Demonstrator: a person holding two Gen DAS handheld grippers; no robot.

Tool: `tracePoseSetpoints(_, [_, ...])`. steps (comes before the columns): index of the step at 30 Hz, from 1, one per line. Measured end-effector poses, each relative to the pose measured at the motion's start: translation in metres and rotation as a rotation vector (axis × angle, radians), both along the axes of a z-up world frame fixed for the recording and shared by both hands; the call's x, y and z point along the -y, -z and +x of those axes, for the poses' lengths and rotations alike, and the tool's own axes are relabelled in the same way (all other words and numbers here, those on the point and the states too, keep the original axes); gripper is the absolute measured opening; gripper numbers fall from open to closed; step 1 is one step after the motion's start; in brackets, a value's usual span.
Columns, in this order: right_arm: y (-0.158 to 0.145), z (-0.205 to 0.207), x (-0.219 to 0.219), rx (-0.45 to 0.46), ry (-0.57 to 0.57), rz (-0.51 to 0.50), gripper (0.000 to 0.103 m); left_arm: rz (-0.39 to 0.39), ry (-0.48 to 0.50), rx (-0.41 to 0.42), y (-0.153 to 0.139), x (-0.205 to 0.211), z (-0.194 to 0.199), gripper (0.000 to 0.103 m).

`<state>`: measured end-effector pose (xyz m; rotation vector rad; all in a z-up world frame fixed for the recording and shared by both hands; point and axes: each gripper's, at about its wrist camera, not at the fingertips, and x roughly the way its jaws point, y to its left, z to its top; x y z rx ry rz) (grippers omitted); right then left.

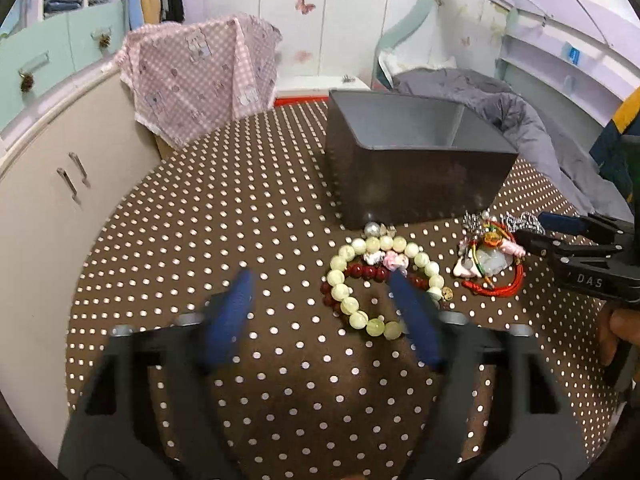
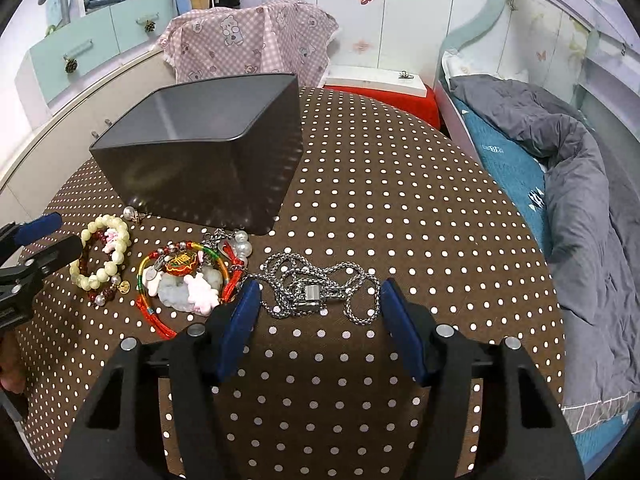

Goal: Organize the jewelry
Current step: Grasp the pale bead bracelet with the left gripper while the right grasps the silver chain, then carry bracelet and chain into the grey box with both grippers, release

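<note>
Left tongs (image 1: 320, 292) apart, low over pale bead bracelet (image 1: 384, 284) on dotted surface (image 1: 260, 216). Right tongs (image 2: 316, 300) apart, flanking steel chain (image 2: 320, 292). Red cord charms (image 2: 184, 280) lie between both, near grey box (image 2: 192, 160).

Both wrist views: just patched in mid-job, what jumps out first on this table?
The dark grey bin stands open at the back of the polka-dot tablecloth. In front of it jewelry lies in a row: a pale green bead bracelet by the open left tongs, a red cord charm cluster, and a tangled silver chain between the open right tongs.
</note>
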<state>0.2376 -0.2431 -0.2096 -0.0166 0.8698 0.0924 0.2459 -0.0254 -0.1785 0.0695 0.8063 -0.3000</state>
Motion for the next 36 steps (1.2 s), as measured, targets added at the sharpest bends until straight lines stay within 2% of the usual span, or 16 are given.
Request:
tracePoseSetpoints(1, [0.0,0.001,-0.001,0.001,-0.003,0.003,0.058,0.0,0.008,-0.014,0.002,0.001,0.002,0.036])
tracePoseSetpoints(3, [-0.001,0.0,-0.004,0.008,-0.009,0.015,0.035,0.003,0.037,-0.025,0.004,0.005,0.003,0.015])
tracePoseSetpoints(4, [-0.002,-0.001,-0.004,0.01,-0.011,0.022,0.029,0.007,0.051,-0.021,0.003,0.007,0.002,0.013])
tracePoseSetpoints(5, [-0.002,-0.001,-0.002,0.01,-0.014,0.035,0.015,0.012,0.067,-0.011,0.002,0.009,0.0,0.011])
tracePoseSetpoints(9, [-0.006,-0.004,-0.001,0.018,-0.026,0.066,0.004,0.004,0.087,0.011,-0.002,0.009,-0.005,0.009])
tracePoseSetpoints(17, [-0.034,-0.02,0.003,0.082,-0.059,0.096,0.004,-0.075,0.091,0.066,-0.031,-0.009,-0.02,0.009])
tracePoseSetpoints(29, [-0.107,-0.049,0.008,0.207,-0.134,0.159,0.004,-0.145,0.1,0.163,-0.081,-0.019,-0.042,0.009])
tracePoseSetpoints(36, [-0.153,-0.059,-0.003,0.288,-0.186,0.143,0.004,-0.164,0.102,0.223,-0.115,-0.021,-0.049,0.009])
